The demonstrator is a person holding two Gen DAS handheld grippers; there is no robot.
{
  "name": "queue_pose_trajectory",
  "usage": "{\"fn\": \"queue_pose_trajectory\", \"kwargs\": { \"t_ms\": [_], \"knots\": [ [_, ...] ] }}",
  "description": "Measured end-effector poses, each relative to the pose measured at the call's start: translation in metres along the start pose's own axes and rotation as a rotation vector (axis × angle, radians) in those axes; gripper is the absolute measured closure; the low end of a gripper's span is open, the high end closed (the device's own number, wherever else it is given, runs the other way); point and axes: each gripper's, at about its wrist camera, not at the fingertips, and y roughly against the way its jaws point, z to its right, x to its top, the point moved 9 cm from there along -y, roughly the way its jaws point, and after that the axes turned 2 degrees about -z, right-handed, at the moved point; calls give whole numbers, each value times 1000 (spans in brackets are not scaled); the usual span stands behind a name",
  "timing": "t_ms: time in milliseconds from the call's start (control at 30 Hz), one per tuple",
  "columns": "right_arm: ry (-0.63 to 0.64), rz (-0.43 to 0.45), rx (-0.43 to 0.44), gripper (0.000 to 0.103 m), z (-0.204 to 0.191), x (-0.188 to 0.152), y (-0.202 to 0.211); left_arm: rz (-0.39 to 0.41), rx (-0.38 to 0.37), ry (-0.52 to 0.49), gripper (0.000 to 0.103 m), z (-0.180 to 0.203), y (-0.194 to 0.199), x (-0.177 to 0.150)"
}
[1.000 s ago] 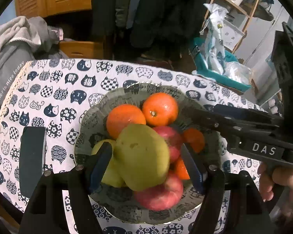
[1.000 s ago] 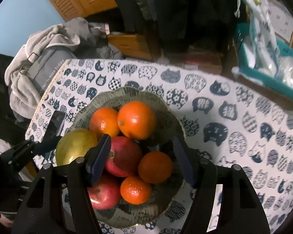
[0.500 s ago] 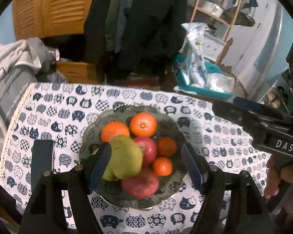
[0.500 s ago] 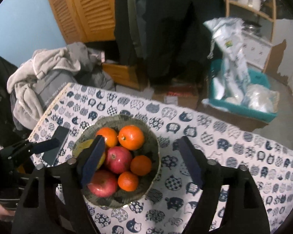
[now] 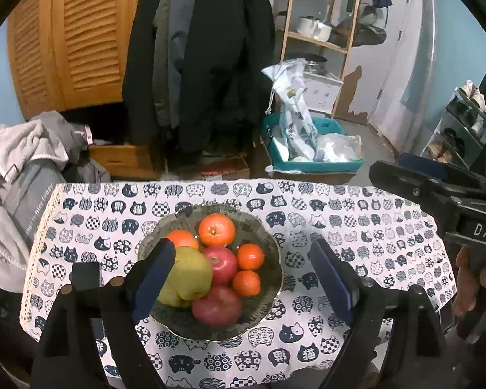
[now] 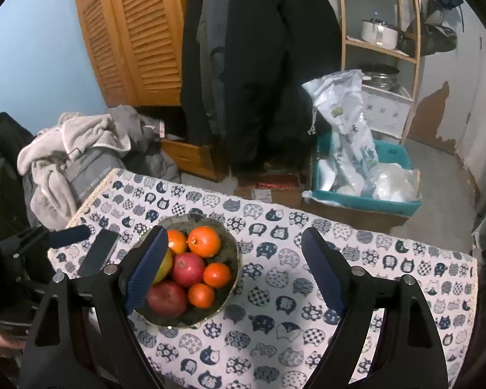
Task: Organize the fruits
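A glass bowl (image 5: 269, 278) stands on the cat-print tablecloth (image 5: 356, 227) and holds several oranges (image 5: 216, 229), two red apples (image 5: 217, 304) and green pears (image 5: 188, 275). It also shows in the right wrist view (image 6: 231, 278), with oranges (image 6: 204, 241) and apples (image 6: 167, 298). My left gripper (image 5: 241, 278) is open and empty, well above the bowl. My right gripper (image 6: 231, 272) is open and empty, above the cloth to the bowl's right; it also shows at the right of the left wrist view (image 5: 405, 175).
A dark phone (image 5: 86, 275) lies on the cloth left of the bowl, also in the right wrist view (image 6: 98, 253). Beyond the table's far edge are a clothes pile (image 5: 19, 159), hanging coats (image 5: 210, 48), a teal bin with bags (image 5: 311, 152) and a wooden shelf (image 5: 320, 32).
Both grippers have pulled up and back from the bowl, which now looks much smaller. The pear that was between the left gripper's fingers now rests in the bowl.
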Motion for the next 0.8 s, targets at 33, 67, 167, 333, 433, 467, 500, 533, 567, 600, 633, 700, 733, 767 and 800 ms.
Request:
{"fn": "queue_pose_trajectory", "kwargs": {
  "t_ms": [33, 67, 167, 333, 433, 467, 500, 533, 567, 600, 633, 700, 733, 767, 800],
  "knots": [
    [0, 5, -3, 19, 2, -1, 4, 6, 0, 3, 16, 1, 3, 1],
    [-1, 10, -4, 19, 3, -1, 8, 10, -3, 6, 16, 2, 6, 3],
    [-14, 24, -3, 19, 8, -1, 19, 31, -9, 16, 14, 5, 14, 7],
    [-38, 45, -2, 19, 18, -1, 37, 45, -2, -3, 10, 15, 23, 11],
    [-33, 60, -23, 19, 24, -1, 46, 37, -9, -16, 9, 23, 23, 11],
    [-31, 67, -30, 19, 26, -2, 50, 34, -13, -20, 9, 26, 23, 11],
    [-31, 70, -34, 19, 28, -2, 52, 32, -17, -24, 9, 29, 23, 11],
    [-32, 72, -34, 19, 29, -3, 53, 30, -18, -28, 9, 32, 23, 11],
    [-33, 74, -33, 19, 30, -3, 54, 28, -18, -33, 9, 35, 24, 12],
    [-35, 75, -31, 19, 32, -3, 56, 27, -16, -40, 9, 37, 24, 12],
    [-36, 76, -31, 19, 33, -4, 57, 28, -17, -43, 8, 40, 24, 12],
    [-40, 78, -30, 19, 35, -4, 58, 31, -20, -49, 6, 44, 25, 13],
    [-41, 77, -31, 18, 37, -5, 58, 30, -20, -51, 4, 45, 25, 14],
    [-43, 77, -31, 18, 37, -5, 57, 32, -20, -53, 4, 46, 25, 14],
    [-46, 76, -31, 18, 39, -5, 58, 34, -19, -55, 4, 47, 25, 14]
  ]
}}
